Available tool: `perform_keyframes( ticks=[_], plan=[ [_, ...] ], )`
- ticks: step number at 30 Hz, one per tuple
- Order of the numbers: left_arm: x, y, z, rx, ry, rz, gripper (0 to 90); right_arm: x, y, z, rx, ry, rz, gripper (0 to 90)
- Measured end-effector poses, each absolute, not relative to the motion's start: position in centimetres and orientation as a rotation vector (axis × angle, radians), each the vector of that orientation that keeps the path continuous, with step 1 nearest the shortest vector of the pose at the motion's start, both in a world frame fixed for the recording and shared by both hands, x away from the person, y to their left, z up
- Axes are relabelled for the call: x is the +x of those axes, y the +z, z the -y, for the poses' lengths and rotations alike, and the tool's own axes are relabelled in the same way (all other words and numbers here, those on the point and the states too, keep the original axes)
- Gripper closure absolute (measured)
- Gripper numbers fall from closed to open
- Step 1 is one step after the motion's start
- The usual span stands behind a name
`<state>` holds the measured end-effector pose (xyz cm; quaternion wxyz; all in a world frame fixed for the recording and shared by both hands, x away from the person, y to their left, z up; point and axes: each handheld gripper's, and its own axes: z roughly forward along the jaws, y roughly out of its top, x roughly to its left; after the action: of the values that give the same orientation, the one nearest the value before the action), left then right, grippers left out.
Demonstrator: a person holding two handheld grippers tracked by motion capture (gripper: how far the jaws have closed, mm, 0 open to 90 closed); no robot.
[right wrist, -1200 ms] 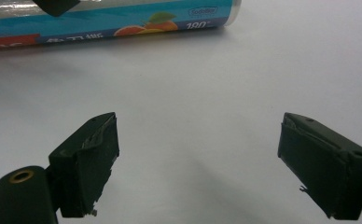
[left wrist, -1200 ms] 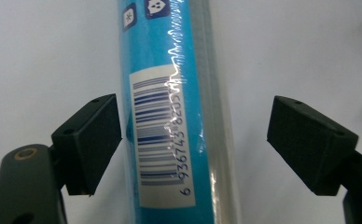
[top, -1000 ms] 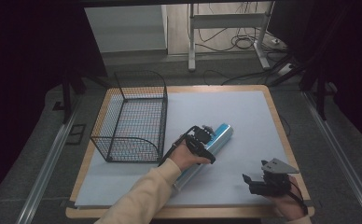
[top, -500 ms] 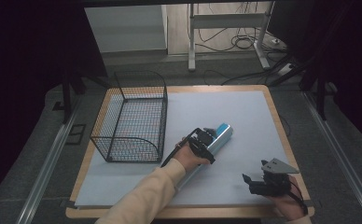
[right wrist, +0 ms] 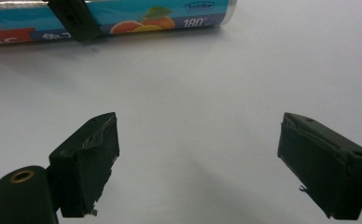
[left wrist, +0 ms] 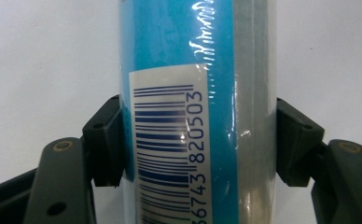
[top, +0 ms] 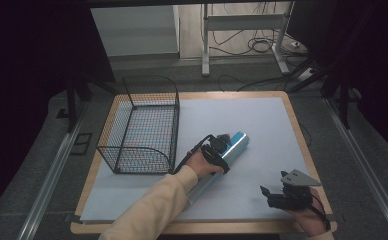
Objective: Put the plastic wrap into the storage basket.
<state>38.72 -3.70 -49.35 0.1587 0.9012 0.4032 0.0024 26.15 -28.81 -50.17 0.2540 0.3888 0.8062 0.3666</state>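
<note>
Two black jaws of the left gripper [left wrist: 195,144] are pressing on opposite sides of a blue roll of cling film [left wrist: 195,70], having just been closing onto it, and the roll is lying on the pale table cover [top: 262,120] to the right of the wire basket [top: 142,125]. The grip is sitting toward one end of a long roll, judging by the high view, so on lifting the far end is likely to sag or swing. Its wrapper is looking glossy and the body is round, so the roll may be prone to twisting or sliding between the pads. If it is heading for the basket, a drooping end could catch the wire rim. The right gripper [right wrist: 198,163] is waiting near the table's front edge, jaws standing wide apart with nothing between them.
</note>
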Motion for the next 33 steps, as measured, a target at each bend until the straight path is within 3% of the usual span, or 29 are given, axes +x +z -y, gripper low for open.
perform_keyframes(
  ticks=[33],
  plan=[
    [38.6, -46.4, 2.3, 2.511, 0.015, -1.079, 31.8, 25.9, -49.9, 28.9, 1.034, 0.991, -2.138, 14.0]
  ],
)
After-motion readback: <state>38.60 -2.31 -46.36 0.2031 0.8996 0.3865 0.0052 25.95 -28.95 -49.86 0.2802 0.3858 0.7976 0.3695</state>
